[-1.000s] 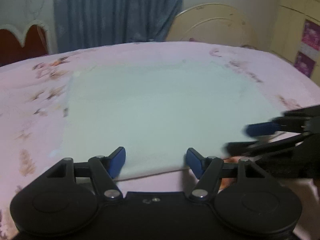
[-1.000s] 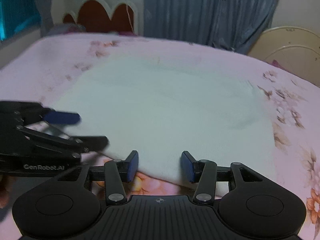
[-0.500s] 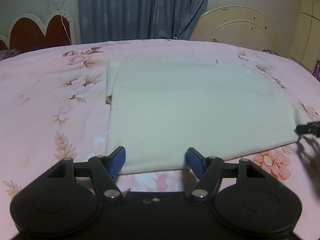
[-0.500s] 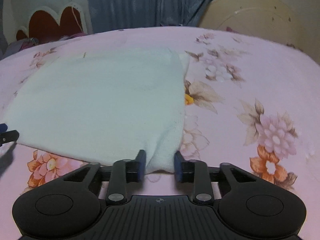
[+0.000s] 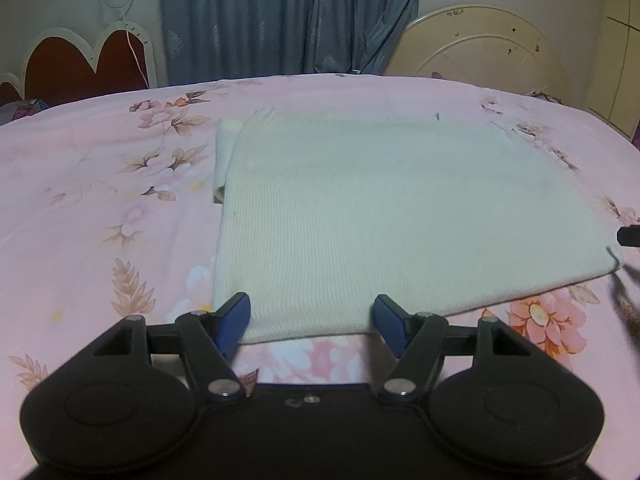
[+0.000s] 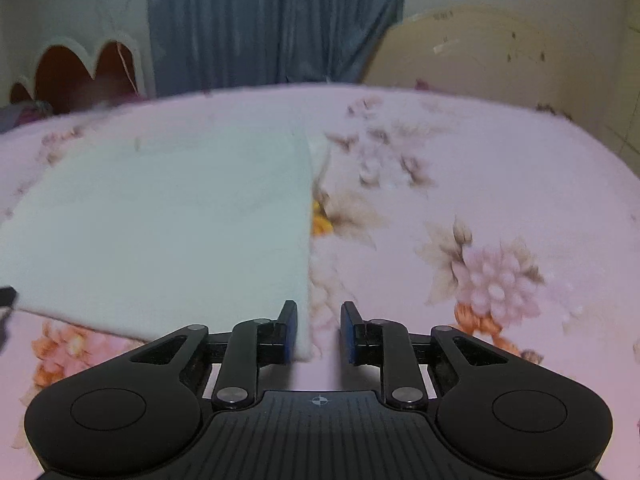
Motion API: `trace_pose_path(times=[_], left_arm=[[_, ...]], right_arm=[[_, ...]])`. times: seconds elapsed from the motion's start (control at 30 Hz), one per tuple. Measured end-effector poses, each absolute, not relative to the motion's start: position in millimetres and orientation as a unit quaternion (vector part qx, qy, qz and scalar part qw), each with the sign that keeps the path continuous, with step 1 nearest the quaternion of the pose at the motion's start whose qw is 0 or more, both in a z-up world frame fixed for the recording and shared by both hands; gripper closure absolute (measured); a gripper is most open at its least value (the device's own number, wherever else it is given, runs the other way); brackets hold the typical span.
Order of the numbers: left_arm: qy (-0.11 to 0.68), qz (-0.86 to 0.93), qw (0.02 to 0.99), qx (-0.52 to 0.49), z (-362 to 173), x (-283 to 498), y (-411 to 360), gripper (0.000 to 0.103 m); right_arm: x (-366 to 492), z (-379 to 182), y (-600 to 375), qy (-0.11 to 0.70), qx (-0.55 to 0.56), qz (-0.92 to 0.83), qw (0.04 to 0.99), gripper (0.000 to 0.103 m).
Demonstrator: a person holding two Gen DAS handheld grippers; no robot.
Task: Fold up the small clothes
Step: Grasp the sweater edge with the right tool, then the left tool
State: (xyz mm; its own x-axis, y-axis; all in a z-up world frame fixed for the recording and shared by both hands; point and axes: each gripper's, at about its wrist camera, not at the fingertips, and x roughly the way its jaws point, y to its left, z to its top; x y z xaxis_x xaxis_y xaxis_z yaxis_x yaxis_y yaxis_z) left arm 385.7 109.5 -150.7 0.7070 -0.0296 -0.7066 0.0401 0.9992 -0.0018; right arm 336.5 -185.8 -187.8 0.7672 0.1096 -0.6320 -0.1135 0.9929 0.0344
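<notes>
A pale cream knit garment [image 5: 400,216] lies folded flat in a rectangle on the pink floral bed; it also shows in the right wrist view [image 6: 168,224]. My left gripper [image 5: 312,320] is open, its blue pads on either side of the garment's near left corner. My right gripper [image 6: 319,330] is open at the garment's near right corner, with the cloth edge lying against the left pad and the bedsheet between the pads. The tip of the right gripper [image 5: 628,236] shows at the right edge of the left wrist view.
The pink floral bedsheet [image 5: 100,208] spreads on all sides of the garment. A red heart-shaped headboard [image 5: 80,64], blue curtains [image 5: 288,20] and a cream round board [image 5: 480,52] stand behind the bed.
Both grippers moved apart from the middle of the near edge to its two corners. The right gripper's jaws narrowed around the right corner, then opened a little and shifted right.
</notes>
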Motion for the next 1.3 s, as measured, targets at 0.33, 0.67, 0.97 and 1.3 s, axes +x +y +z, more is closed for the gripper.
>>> trace_pose_path(times=[0.33, 0.67, 0.97, 1.3], left_arm=[[0.385, -0.016, 0.923, 0.007, -151, 386, 108, 0.034], [0.373, 0.029, 0.926, -0.046, -139, 349, 139, 0.022], [0.317, 0.008, 0.89, -0.328, -168, 336, 146, 0.038], [0.271, 0.043, 0.855, -0.441, -185, 368, 159, 0.053]], right_arm=[[339, -207, -188, 0.385, -0.011, 0.08, 0.92, 0.081], [332, -194, -199, 0.378, 0.019, 0.08, 0.922, 0.08], [330, -167, -190, 0.348, 0.085, 0.139, 0.923, 0.103], [382, -159, -123, 0.353, 0.069, 0.19, 0.913, 0.103]])
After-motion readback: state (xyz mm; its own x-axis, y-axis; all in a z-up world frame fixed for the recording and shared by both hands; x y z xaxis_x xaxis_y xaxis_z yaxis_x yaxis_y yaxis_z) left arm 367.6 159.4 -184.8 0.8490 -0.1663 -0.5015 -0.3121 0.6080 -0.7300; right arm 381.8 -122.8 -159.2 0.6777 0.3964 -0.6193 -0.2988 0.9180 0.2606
